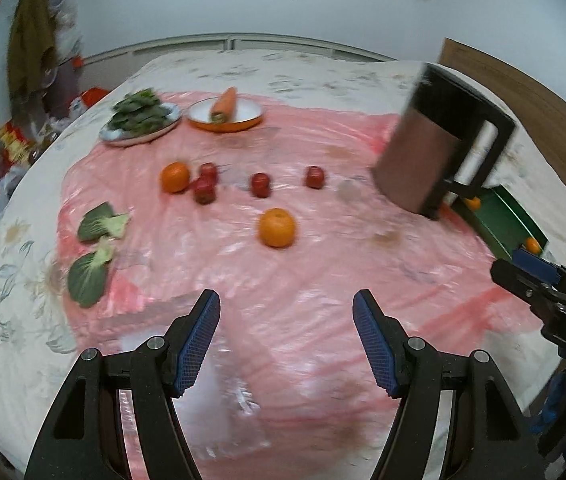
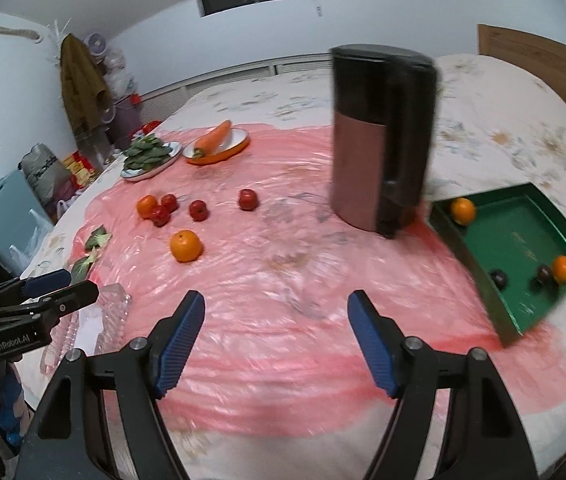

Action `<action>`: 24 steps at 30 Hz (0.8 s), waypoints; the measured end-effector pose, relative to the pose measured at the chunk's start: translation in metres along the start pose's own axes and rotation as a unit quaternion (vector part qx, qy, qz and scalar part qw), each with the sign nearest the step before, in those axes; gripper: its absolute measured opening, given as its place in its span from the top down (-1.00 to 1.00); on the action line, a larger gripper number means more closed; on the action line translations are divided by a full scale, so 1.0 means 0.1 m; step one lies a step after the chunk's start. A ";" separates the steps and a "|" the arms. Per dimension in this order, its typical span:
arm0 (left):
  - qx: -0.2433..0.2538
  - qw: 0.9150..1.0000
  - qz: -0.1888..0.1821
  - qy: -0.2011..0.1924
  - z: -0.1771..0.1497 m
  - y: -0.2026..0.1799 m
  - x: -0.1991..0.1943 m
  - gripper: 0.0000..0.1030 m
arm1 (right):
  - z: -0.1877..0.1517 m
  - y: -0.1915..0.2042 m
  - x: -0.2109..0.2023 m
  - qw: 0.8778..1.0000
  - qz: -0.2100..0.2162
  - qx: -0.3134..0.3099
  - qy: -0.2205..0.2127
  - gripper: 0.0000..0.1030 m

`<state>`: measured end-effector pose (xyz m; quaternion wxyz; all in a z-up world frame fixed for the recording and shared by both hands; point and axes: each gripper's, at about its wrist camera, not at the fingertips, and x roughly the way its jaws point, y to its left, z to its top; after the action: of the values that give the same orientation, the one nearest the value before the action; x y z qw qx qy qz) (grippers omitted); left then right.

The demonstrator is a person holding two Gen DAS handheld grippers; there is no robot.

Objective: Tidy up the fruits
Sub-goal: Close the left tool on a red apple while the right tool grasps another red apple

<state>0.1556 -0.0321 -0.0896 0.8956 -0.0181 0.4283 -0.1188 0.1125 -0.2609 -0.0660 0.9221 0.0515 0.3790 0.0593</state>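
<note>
the left gripper [image 1: 286, 340] hovers low over a pink crinkled plastic sheet [image 1: 303, 320] spread on a floral bedspread [image 1: 7, 320], its blue ribbed fingers [image 1: 199, 340] spread wide with nothing between them, pointing forward and slightly down. straight ahead of it, a little past the fingertips, lies a round orange [image 1: 277, 227] on its own. further ahead sits a loose row of small red apples [image 1: 260, 185], one out to the right [image 1: 315, 177] and two touching each other [image 1: 205, 184] beside a second orange [image 1: 174, 177] at the left end. ahead and to the left lie two loose green leafy pieces [image 1: 95, 252]. far ahead stand a pale plate of dark green leaves [image 1: 141, 118] and an orange-rimmed white dish holding a carrot [image 1: 225, 114], just beside each other.

the right gripper [image 2: 276, 338] is held the same way, level with the left one, fingers [image 2: 179, 340] wide apart and holding nothing. ahead and slightly right of it stands a tall brown and black kettle-like jug [image 2: 379, 136], blurred. to the right, touching the sheet's edge, sits a dark green rectangular tray [image 2: 523, 240] holding two oranges [image 2: 463, 211] in opposite corners and two small dark fruits [image 2: 499, 279] near the closer orange [image 2: 563, 269]. to its left the other gripper shows side-on above a clear ridged glass dish [image 2: 111, 312].
</note>
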 end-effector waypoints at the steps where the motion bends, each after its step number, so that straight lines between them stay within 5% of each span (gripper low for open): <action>1: -0.008 1.000 0.003 0.001 0.02 0.08 0.03 -0.23 | 0.04 0.02 0.05 1.000 0.003 -0.004 0.001 -1.00; 12: -0.070 0.997 0.028 0.010 0.35 0.84 0.45 -0.21 | 0.54 0.27 0.78 0.998 0.044 -0.041 0.007 -1.00; 24: -0.070 0.997 0.002 0.024 0.84 0.98 1.25 -0.11 | 0.94 0.41 1.68 0.994 0.064 -0.089 0.026 -1.00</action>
<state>0.3150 0.0285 -0.1450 0.8816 -0.0774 0.4574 -0.0874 0.2948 -0.2005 -0.1104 0.9073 -0.0085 0.3916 0.1531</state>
